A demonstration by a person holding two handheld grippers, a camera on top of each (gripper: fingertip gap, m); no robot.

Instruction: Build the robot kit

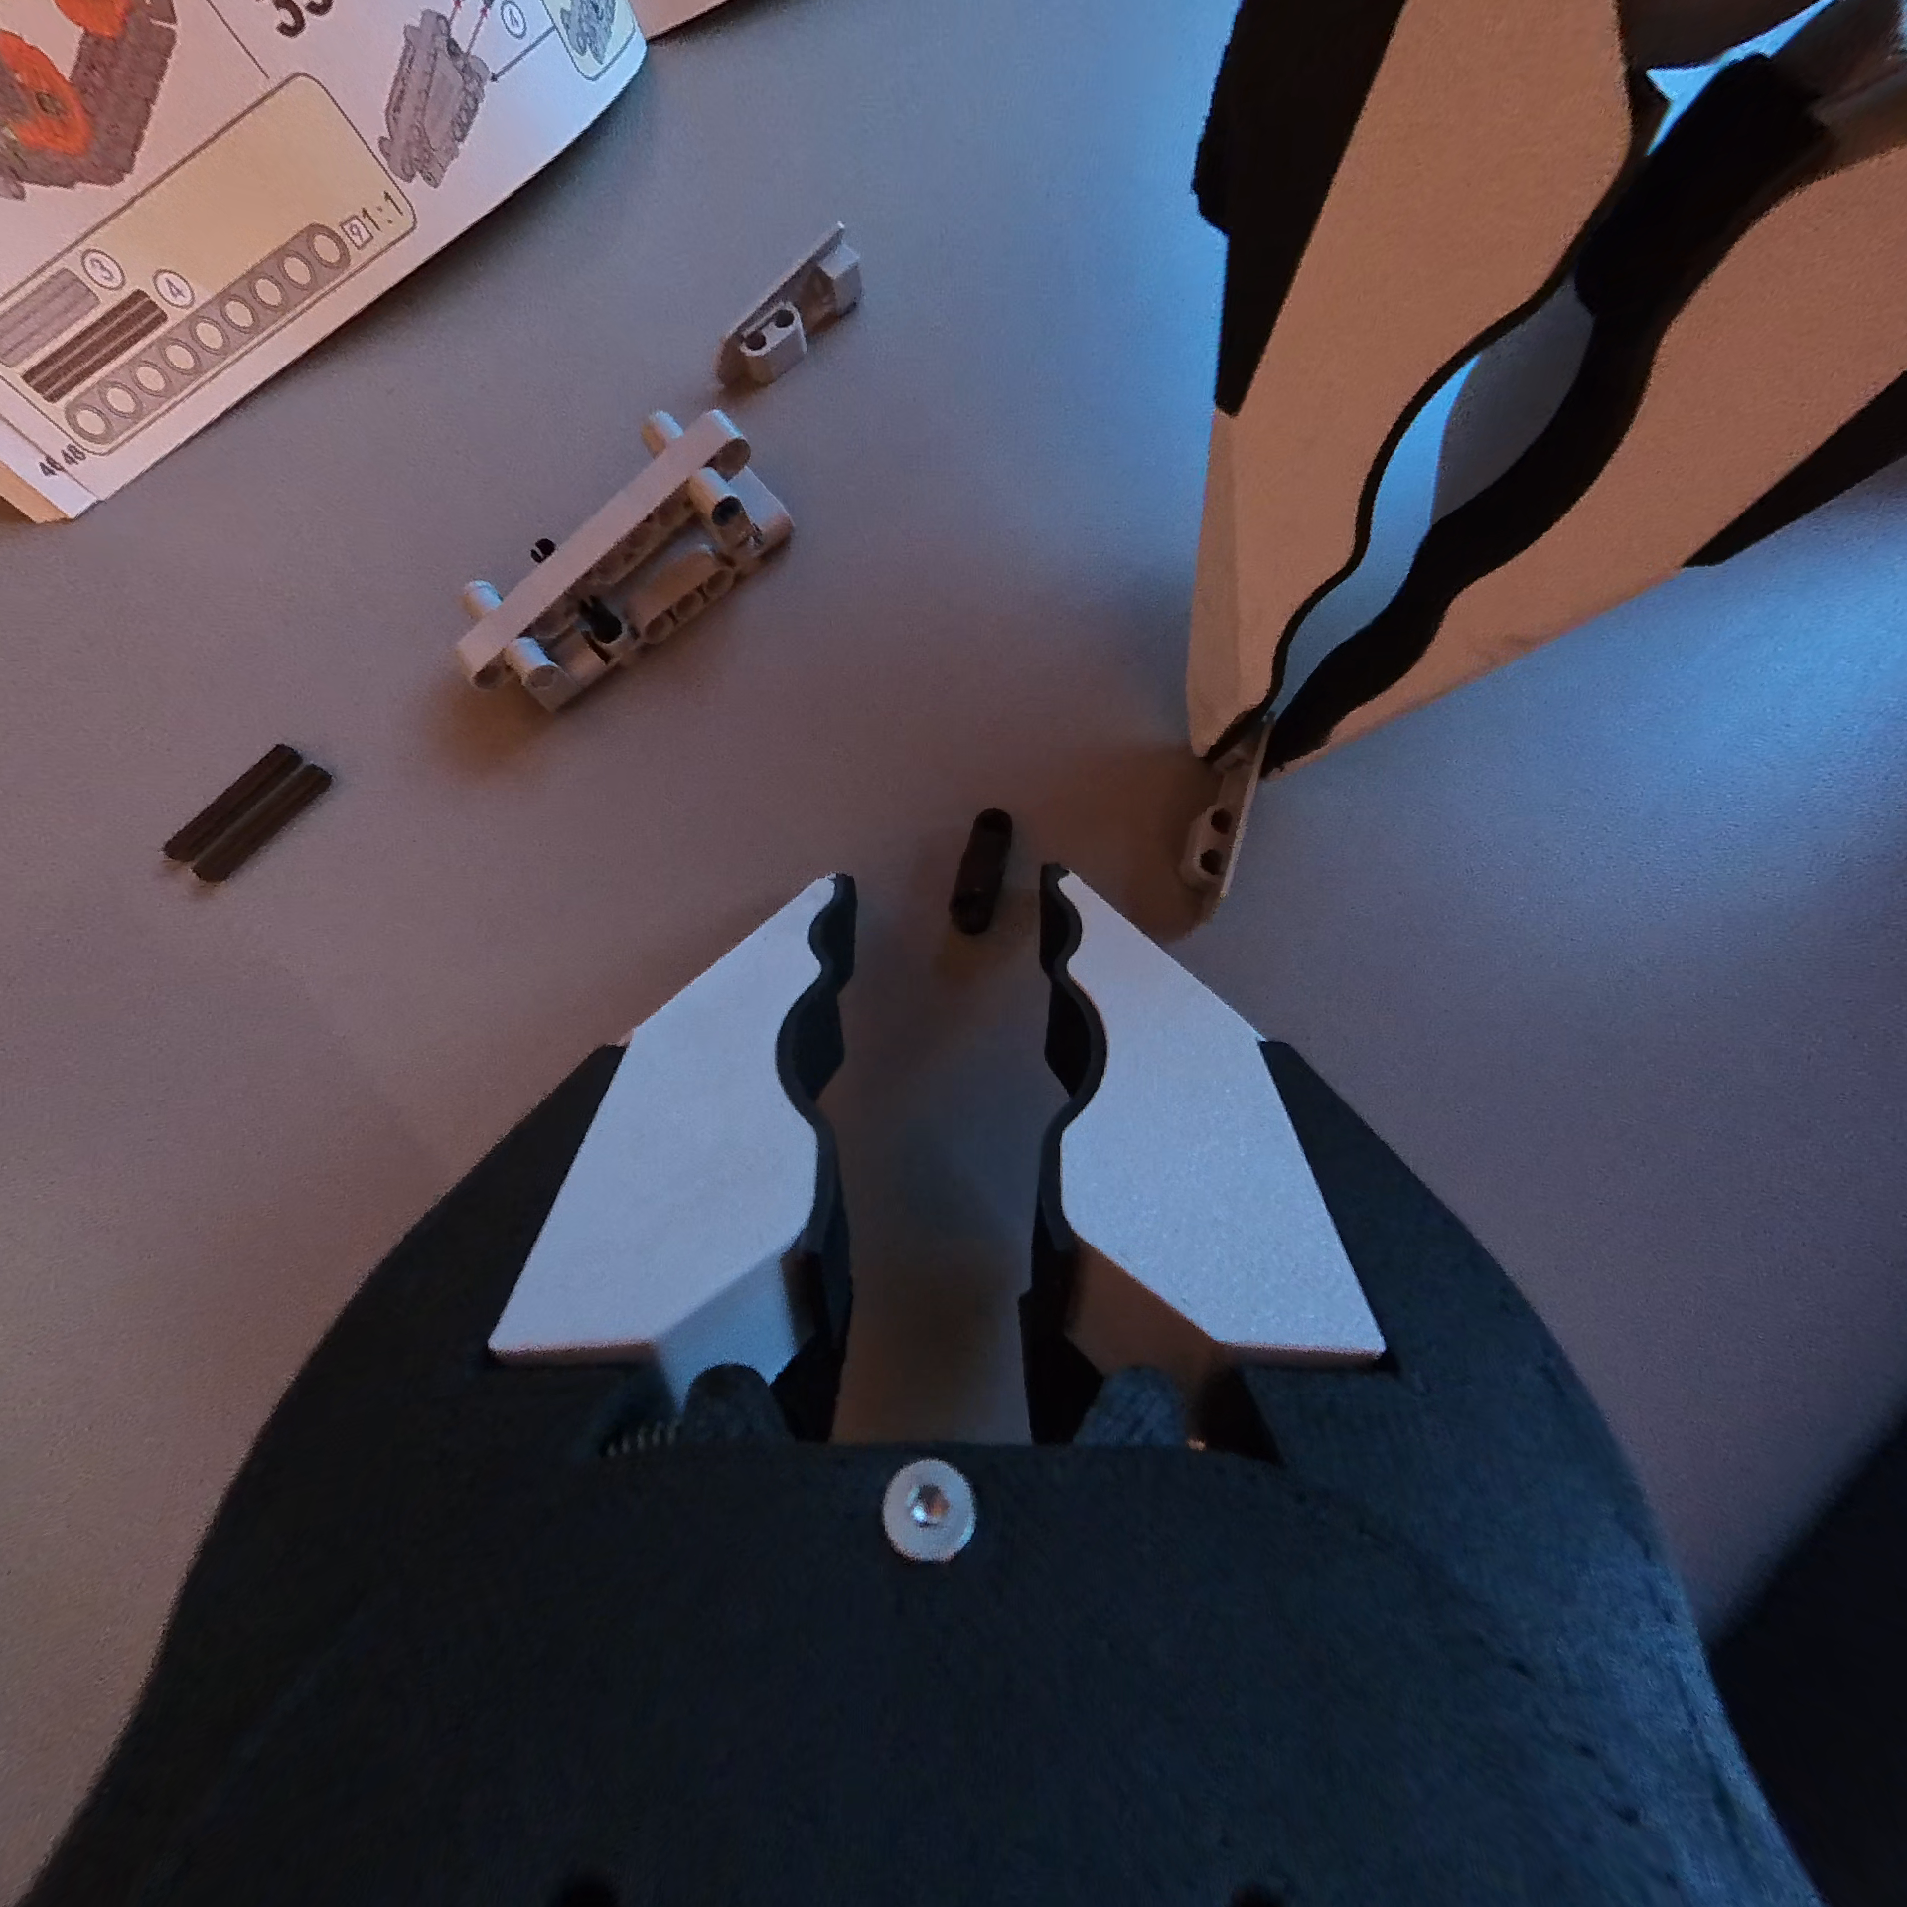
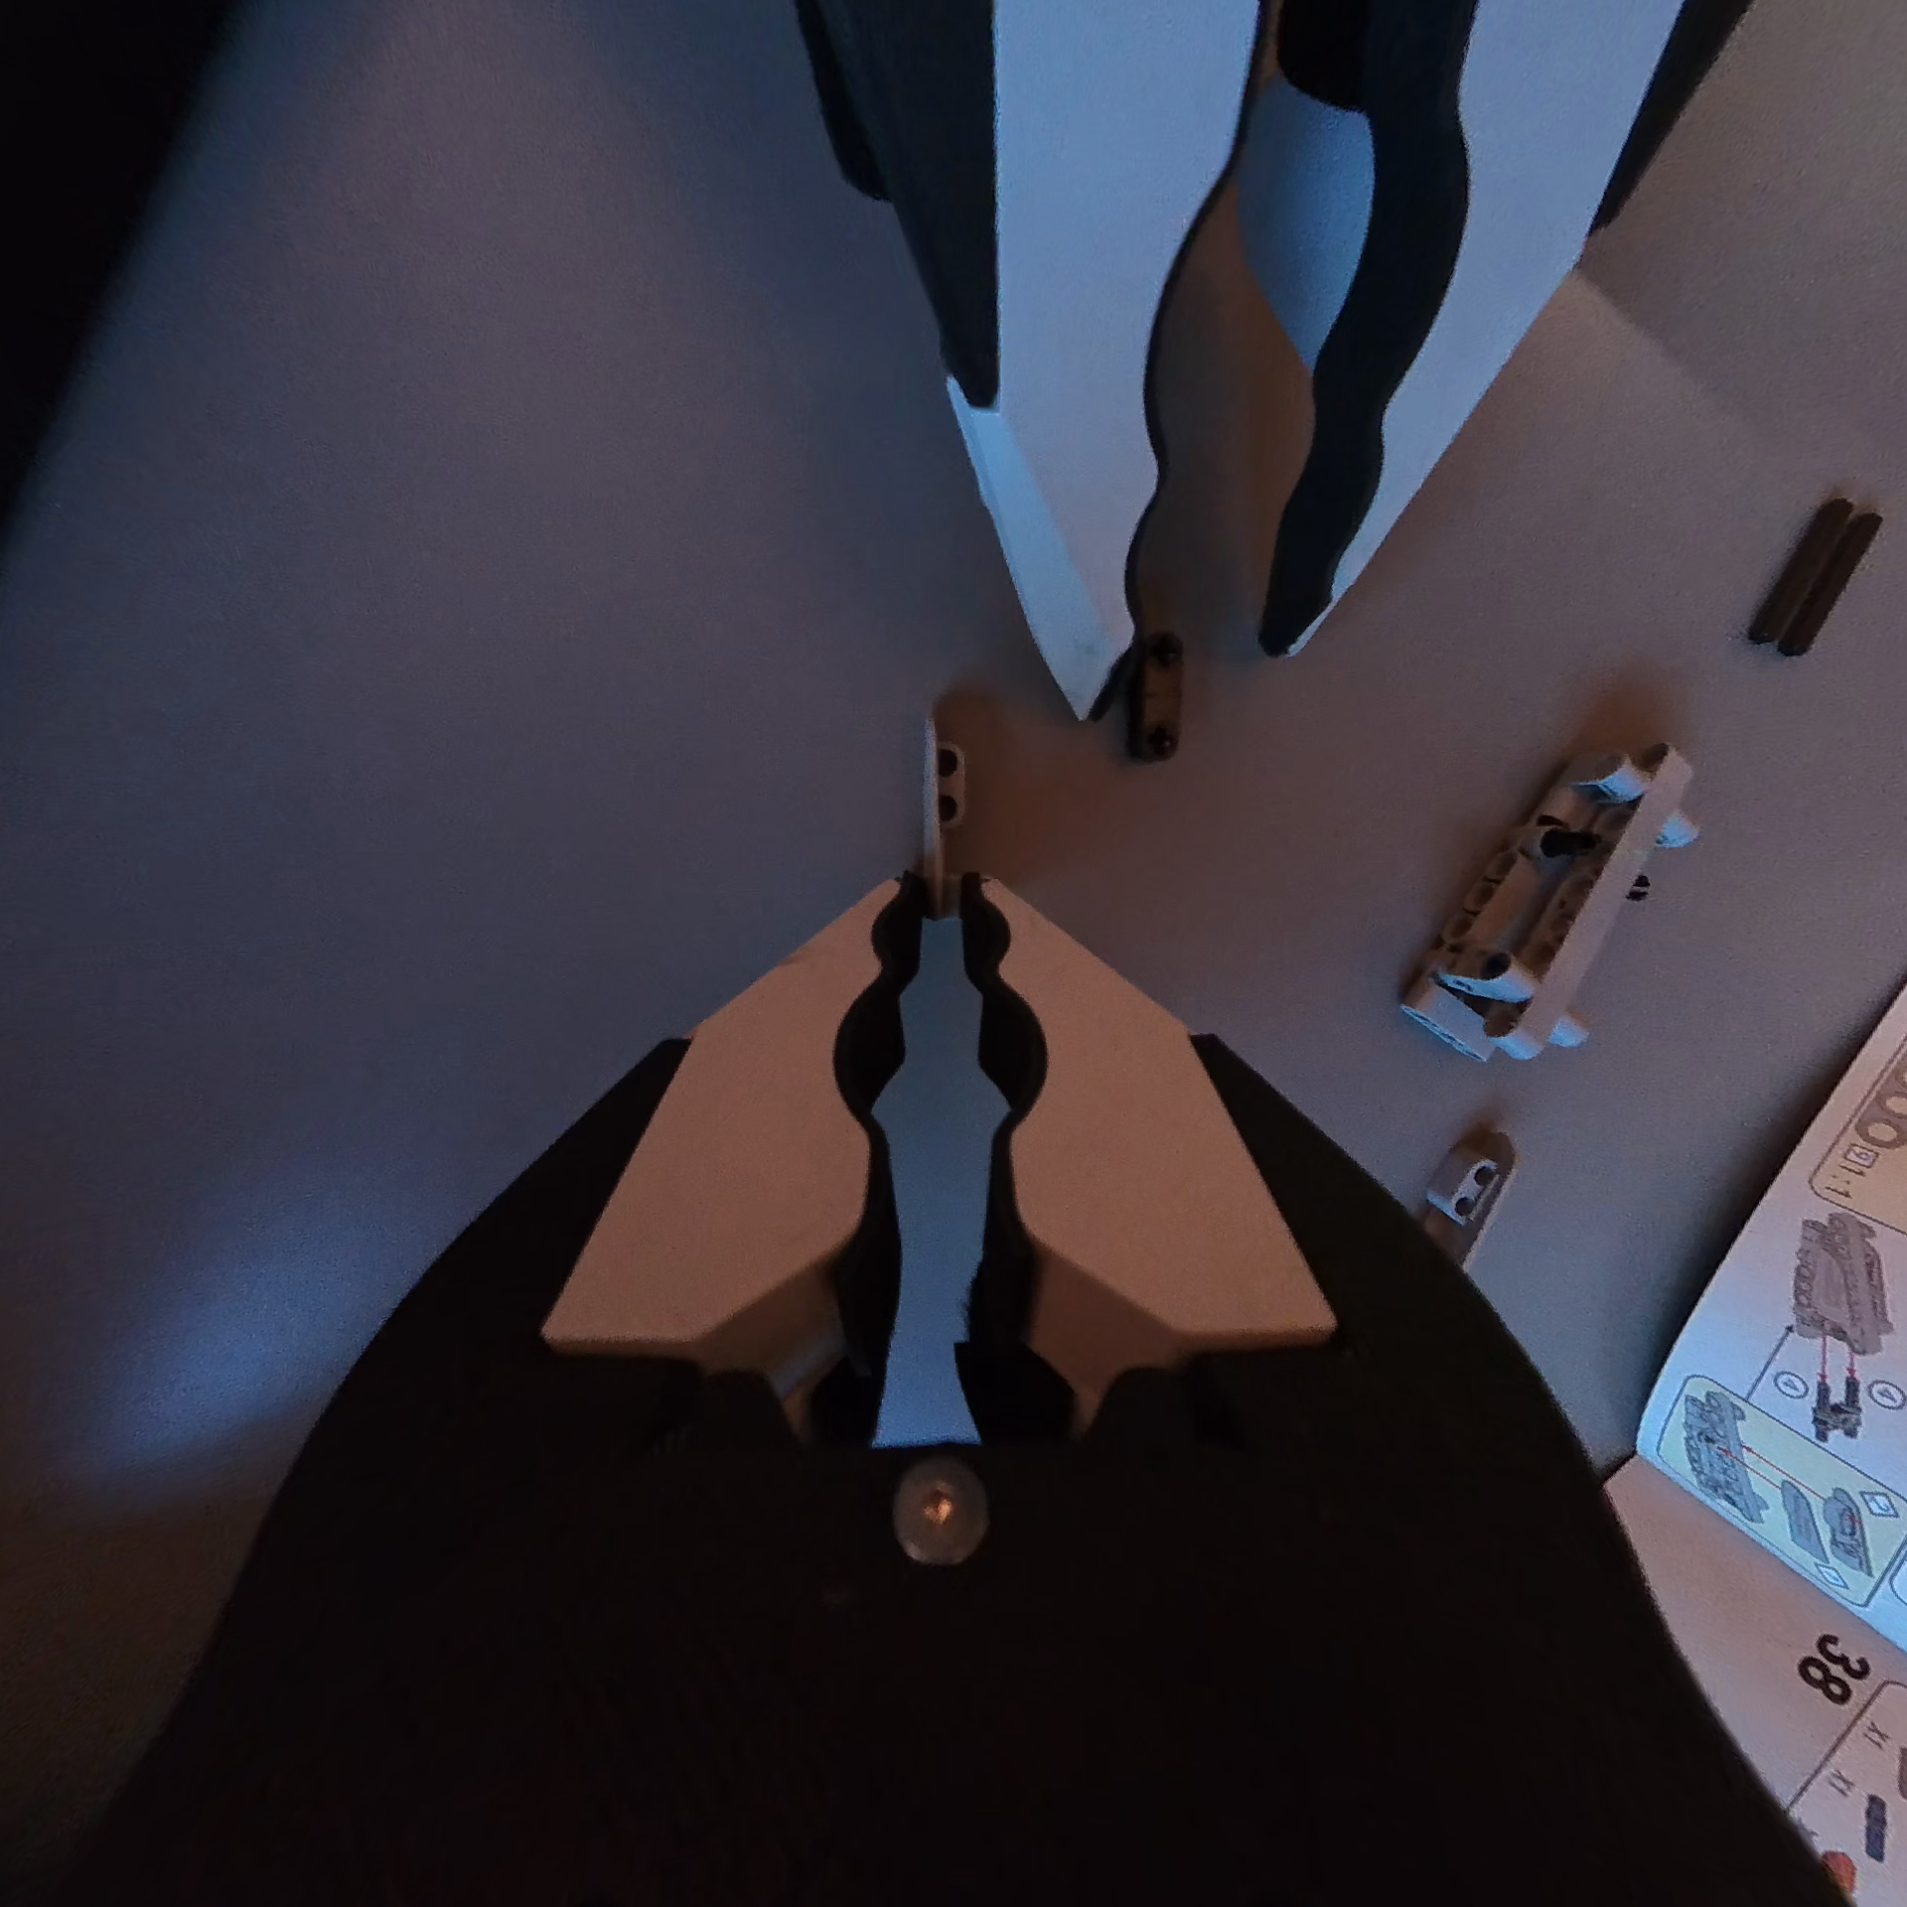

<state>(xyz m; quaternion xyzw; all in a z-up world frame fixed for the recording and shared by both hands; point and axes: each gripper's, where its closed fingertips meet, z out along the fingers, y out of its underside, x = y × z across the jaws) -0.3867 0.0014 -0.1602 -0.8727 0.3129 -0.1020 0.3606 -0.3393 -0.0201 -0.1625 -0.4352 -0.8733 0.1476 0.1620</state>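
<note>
My left gripper (image 1: 947,885) is open and low over the grey table. A small black connector pin (image 1: 980,872) lies on the table between its fingertips, nearer the right finger. My right gripper (image 2: 944,890) is shut on a thin light-grey building piece with two holes (image 2: 947,800), pinched by its edge, its far end at the table. The left wrist view shows this gripper (image 1: 1254,735) and piece (image 1: 1221,831) just right of the pin. The right wrist view shows the left gripper (image 2: 1213,645) and the pin (image 2: 1156,697) straight ahead.
A grey built assembly (image 1: 624,562) (image 2: 1548,908) lies on the table. A second small grey piece (image 1: 789,315) (image 2: 1471,1187) lies beyond it. Two black axles (image 1: 248,813) (image 2: 1816,588) lie side by side. An open instruction booklet (image 1: 258,206) (image 2: 1806,1393) lies at the edge.
</note>
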